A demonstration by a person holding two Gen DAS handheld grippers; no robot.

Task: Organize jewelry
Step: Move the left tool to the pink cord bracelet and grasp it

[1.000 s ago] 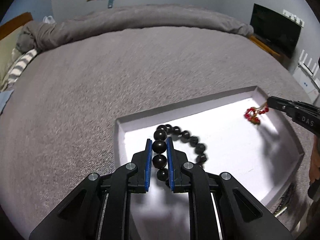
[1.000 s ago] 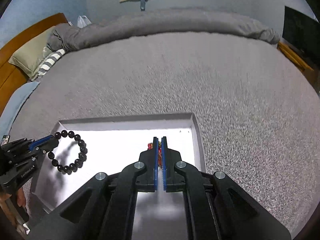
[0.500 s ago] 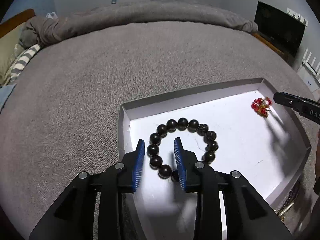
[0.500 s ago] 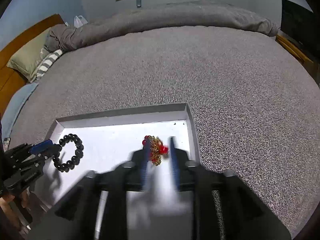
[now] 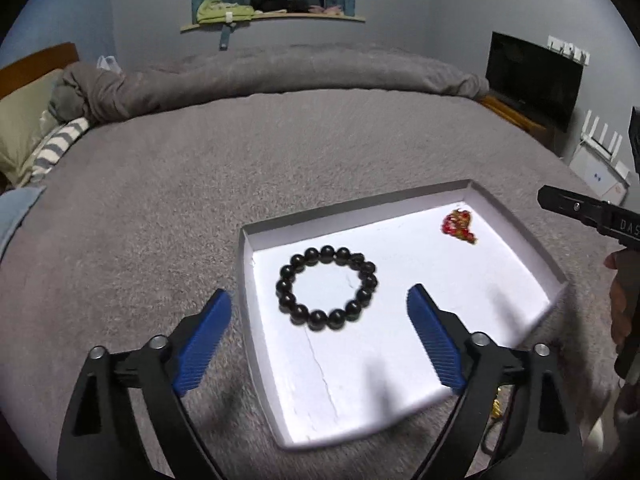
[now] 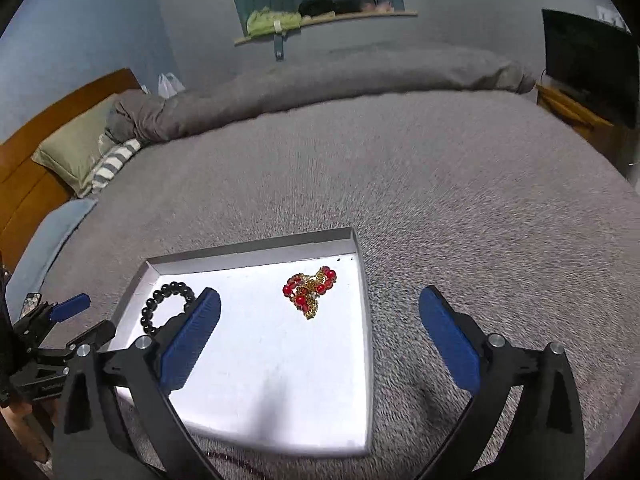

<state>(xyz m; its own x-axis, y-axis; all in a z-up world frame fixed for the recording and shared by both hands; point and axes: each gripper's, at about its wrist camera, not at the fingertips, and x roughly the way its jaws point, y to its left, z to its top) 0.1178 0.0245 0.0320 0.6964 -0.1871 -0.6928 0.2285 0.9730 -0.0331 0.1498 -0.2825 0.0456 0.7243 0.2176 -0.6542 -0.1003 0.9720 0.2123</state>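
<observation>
Now a round black bead bracelet (image 5: 327, 289) and a tangled red-and-gold chain (image 6: 310, 288) are seen lying in the shallow white tray (image 5: 520, 232); both hand-held grippers, left (image 5: 318, 336) and right (image 6: 320, 340), have just been opened wide, nothing gripped.

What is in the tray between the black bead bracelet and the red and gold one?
Nothing: both wrist views show only bare white tray floor between the black bracelet and red-gold bracelet.

Wide bed (image 5: 280, 168) under grey textured cover; rolled grey duvet (image 5: 280, 76) along far edge. Wooden headboard (image 6: 36, 168), olive pillow (image 6: 76, 152), striped pillow (image 6: 114, 162) at left. Blue-grey walls. Wall shelf (image 5: 272, 20) with clothes. Dark TV (image 5: 534, 78) at right. Dim light.
</observation>
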